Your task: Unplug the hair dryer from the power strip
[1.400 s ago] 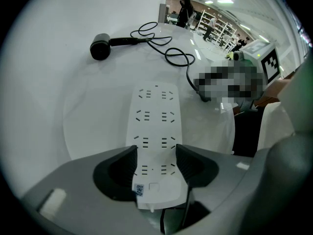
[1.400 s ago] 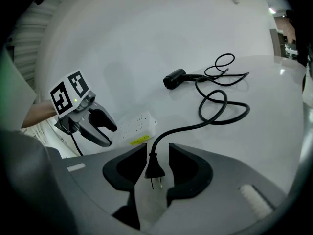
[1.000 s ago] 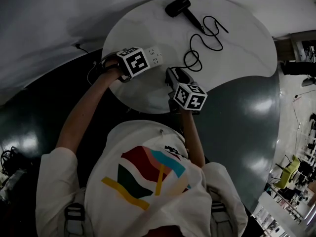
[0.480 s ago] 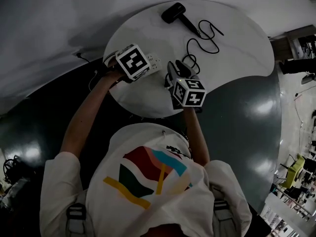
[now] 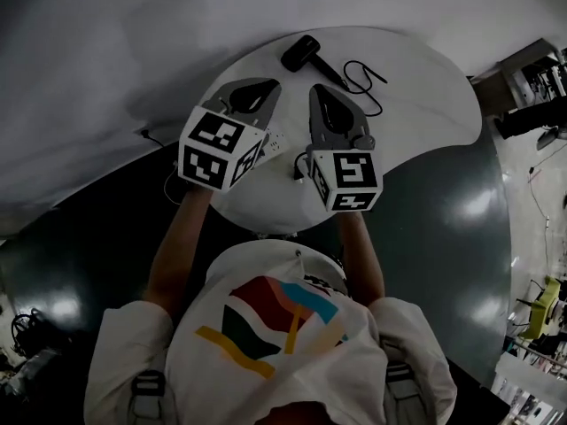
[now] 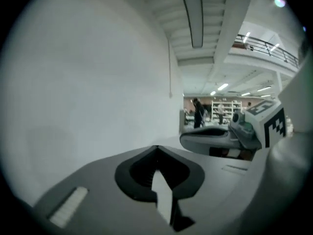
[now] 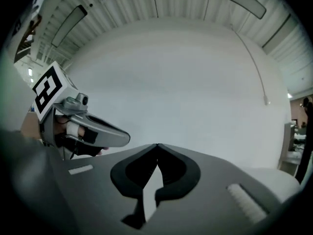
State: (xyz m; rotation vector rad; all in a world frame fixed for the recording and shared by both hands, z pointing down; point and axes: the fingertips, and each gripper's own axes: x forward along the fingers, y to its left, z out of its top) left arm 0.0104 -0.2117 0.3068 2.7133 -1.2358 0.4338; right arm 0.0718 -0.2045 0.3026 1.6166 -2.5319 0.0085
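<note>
Progress hard to settle outright: hair dryer (image 5: 301,53) lying on far part of pale round desk (image 5: 425,96), black cord (image 5: 365,71) trailing from its handle in loose loops toward near side. Of power strip (image 5: 275,139) only a white sliver showing, nearer the person than hair dryer and a little to its left, mostly covered by marker cubes. Plug end of cord likewise covered, so cannot tell whether out of its socket. Held above desk, left hand-held gripper (image 6: 156,150) on near side of hair dryer and to its left, pointing roughly level toward pale wall, jaws pressed together on nothing. Held up alongside, right hand-held gripper (image 7: 157,147) on near side of hair dryer and slightly to its right, jaws just been closing and met tip to tip, nothing between them. Judged from both being up, empty and off the cord: pulling step probably over, or else simply not in hand at this moment. Left to do, if anything: checking plug clear of power strip. Containers: none in view, nothing on desk made to hold anything. Closest to that, sockets of power strip, their contents hidden.
</note>
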